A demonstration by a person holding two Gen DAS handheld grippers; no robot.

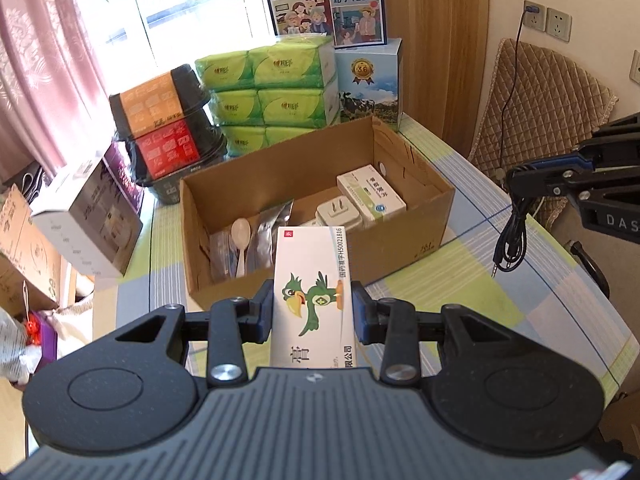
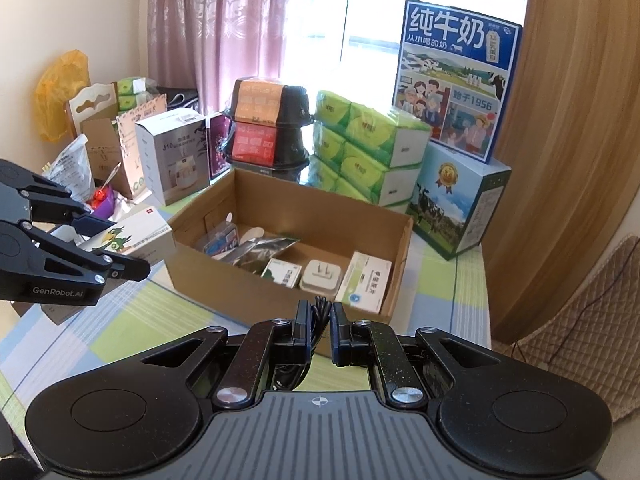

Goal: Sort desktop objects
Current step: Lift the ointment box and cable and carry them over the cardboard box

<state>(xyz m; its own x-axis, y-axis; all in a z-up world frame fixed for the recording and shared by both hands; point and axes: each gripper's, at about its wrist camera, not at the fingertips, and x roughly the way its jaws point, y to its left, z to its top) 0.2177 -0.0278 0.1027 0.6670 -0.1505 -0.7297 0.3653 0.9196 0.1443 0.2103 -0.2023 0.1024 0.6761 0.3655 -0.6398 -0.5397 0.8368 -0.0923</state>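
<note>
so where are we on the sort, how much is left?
Done: the cardboard box already holds a spoon, foil packet, charger plug and two medicine boxes.

In hand: the left gripper holds the parrot box short of the box's near wall; the right gripper holds a black cable above the table.

Left: drop both in. No other loose items show on the tablecloth.

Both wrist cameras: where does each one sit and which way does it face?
Left wrist: sits behind the left tongs, shut on the parrot box, facing the cardboard box; the right tongs, holding the black cable, show at right.
Right wrist: sits behind the right tongs, facing the same cardboard box; the left tongs show at left.
Shared: cardboard box, tissue packs, milk cartons.
</note>
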